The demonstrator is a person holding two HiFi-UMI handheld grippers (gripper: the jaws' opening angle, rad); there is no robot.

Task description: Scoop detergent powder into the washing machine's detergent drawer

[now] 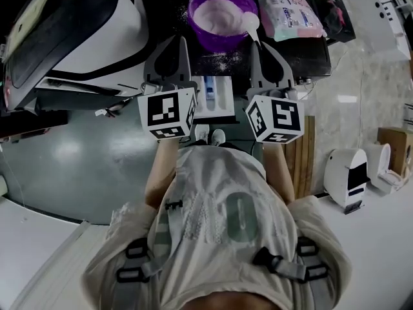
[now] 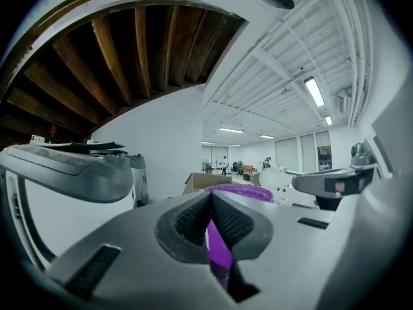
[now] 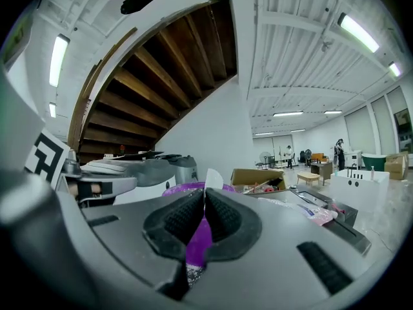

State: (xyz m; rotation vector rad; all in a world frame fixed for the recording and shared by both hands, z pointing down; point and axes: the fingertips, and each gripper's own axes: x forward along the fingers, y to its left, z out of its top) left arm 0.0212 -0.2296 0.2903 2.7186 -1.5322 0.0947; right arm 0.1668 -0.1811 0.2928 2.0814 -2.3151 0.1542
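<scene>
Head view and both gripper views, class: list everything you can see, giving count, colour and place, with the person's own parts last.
bowl: 1, purple, top centre
powder: white, in the bowl
scoop: 1, white, at the bowl's right rim
pack: 1, pink and blue, right of the bowl
washing machine: 1, white and black, upper left
detergent drawer: 1, white, open, between the grippers
left gripper: 1, grey, jaws together, empty
right gripper: 1, grey, jaws shut on the scoop's handle
</scene>
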